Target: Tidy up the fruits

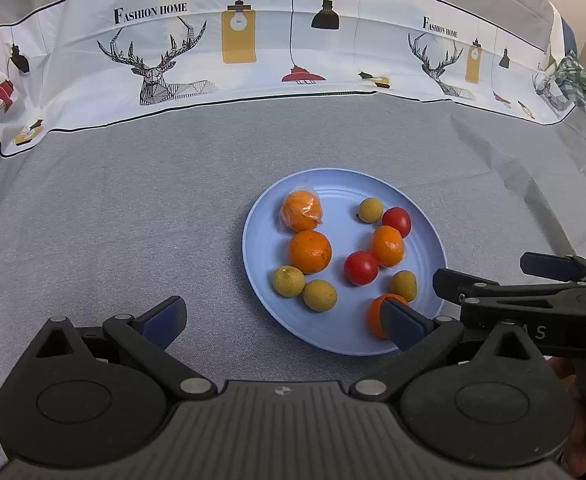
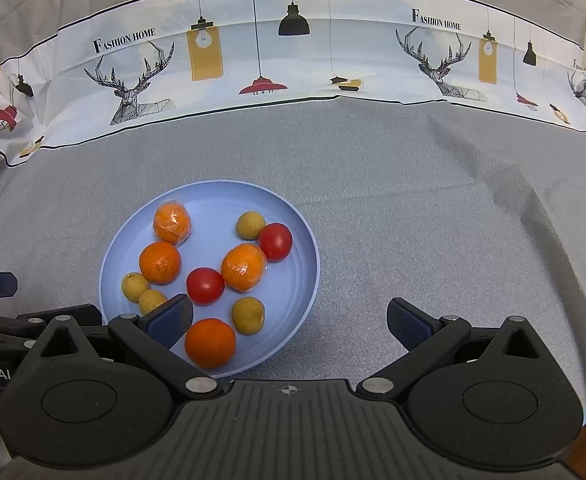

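A light blue plate on grey cloth holds several oranges, two red tomatoes and several small yellow-brown fruits. Two oranges are in clear wrap. My left gripper is open and empty, its right finger over the plate's near rim, in front of an orange. My right gripper is open and empty, its left finger beside the nearest orange. In the left wrist view the right gripper comes in from the right.
A white printed cloth with deer and lamps hangs along the back of the grey surface. A green checked cloth lies at the far right. Bare grey cloth lies left and right of the plate.
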Action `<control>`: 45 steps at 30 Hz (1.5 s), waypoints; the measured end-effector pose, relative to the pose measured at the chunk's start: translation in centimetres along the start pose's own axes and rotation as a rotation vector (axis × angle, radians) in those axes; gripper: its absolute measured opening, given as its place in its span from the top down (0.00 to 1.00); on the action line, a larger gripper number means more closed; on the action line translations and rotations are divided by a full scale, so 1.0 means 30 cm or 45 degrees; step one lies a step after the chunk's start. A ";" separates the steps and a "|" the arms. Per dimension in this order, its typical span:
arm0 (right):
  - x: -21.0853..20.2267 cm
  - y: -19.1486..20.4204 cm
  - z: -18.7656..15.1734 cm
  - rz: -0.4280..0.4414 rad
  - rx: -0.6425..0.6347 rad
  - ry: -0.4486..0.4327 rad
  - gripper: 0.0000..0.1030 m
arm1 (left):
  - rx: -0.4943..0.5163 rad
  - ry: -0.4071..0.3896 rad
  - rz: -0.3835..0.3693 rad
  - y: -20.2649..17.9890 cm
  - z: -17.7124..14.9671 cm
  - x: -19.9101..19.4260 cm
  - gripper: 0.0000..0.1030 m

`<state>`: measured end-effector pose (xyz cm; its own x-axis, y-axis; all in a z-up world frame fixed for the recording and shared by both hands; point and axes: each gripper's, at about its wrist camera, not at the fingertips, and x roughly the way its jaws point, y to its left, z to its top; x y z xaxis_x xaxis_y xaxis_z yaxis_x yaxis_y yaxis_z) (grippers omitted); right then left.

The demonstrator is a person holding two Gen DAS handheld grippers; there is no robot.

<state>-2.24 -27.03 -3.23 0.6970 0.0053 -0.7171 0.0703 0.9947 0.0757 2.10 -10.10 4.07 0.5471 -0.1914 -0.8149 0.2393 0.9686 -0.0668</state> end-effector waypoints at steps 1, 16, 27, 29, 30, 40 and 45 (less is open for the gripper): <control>0.000 0.000 0.000 0.001 0.000 0.000 0.01 | 0.000 0.000 -0.002 0.000 0.000 0.001 0.00; 0.003 -0.001 0.000 -0.001 0.002 0.005 0.01 | 0.007 -0.006 -0.005 -0.004 0.000 0.001 0.00; 0.005 -0.001 -0.001 -0.003 0.001 0.006 0.01 | 0.016 -0.013 -0.013 -0.011 0.002 -0.001 0.00; 0.005 -0.001 0.000 -0.002 0.001 0.005 0.01 | 0.015 -0.013 -0.014 -0.010 0.002 -0.001 0.00; 0.004 -0.001 -0.002 -0.001 0.002 0.004 0.01 | 0.015 -0.013 -0.015 -0.012 0.002 -0.001 0.00; 0.005 -0.001 0.000 -0.002 0.002 0.007 0.01 | 0.025 -0.020 -0.022 -0.011 0.001 -0.005 0.00; 0.004 -0.001 0.000 -0.002 0.002 0.007 0.01 | 0.037 -0.034 -0.030 -0.014 -0.001 -0.010 0.00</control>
<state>-2.16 -27.06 -3.32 0.6932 0.0047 -0.7207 0.0722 0.9945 0.0759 1.82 -10.46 4.32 0.5623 -0.2184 -0.7975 0.2751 0.9590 -0.0687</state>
